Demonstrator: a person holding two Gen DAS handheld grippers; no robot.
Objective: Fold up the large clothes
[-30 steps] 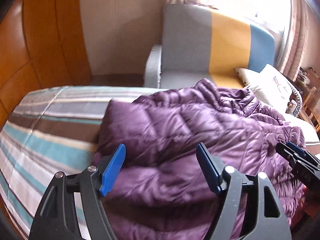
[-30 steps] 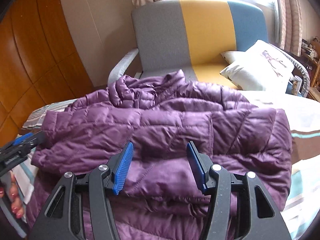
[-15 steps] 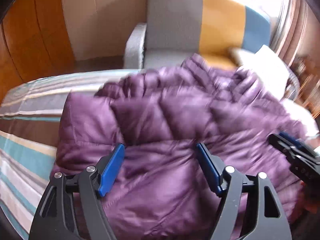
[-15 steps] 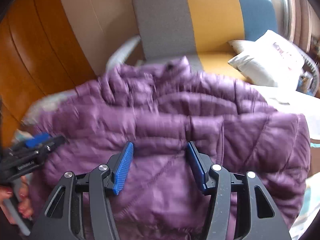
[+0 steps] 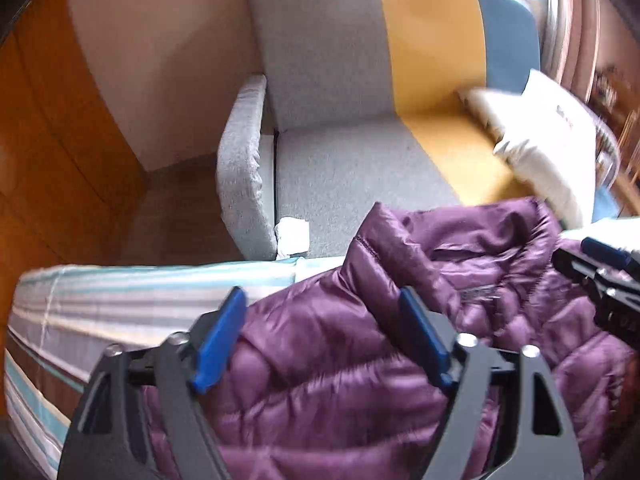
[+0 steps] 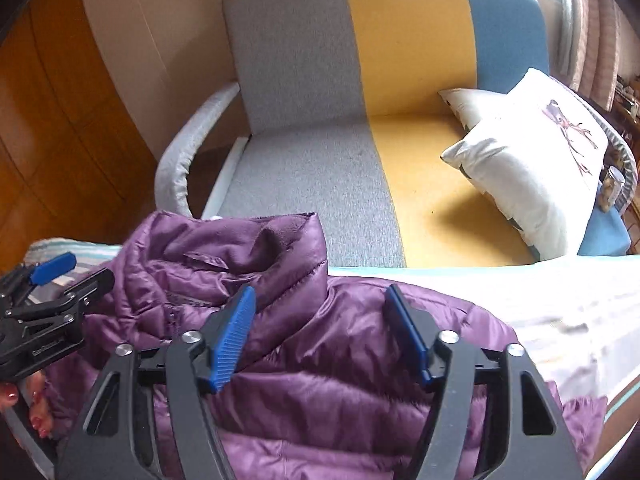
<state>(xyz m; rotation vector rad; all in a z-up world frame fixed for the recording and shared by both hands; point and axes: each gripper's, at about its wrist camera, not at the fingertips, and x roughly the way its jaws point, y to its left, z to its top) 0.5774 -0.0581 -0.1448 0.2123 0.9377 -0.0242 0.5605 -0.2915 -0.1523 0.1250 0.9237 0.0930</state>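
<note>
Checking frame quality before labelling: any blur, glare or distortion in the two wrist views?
Left wrist: motion blur smears the white cushion and the right edge; window glare blows out the top right; fisheye bends the grey, yellow and blue armchair. Right wrist: sharper; the quilted purple down jacket reads clean, but the pale bed cover is overexposed and slightly smeared.

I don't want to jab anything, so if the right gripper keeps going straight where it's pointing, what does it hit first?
Most likely the purple puffer jacket: the right gripper points down at its shoulder, beside the raised collar. The gap to it is hard to judge.
</note>
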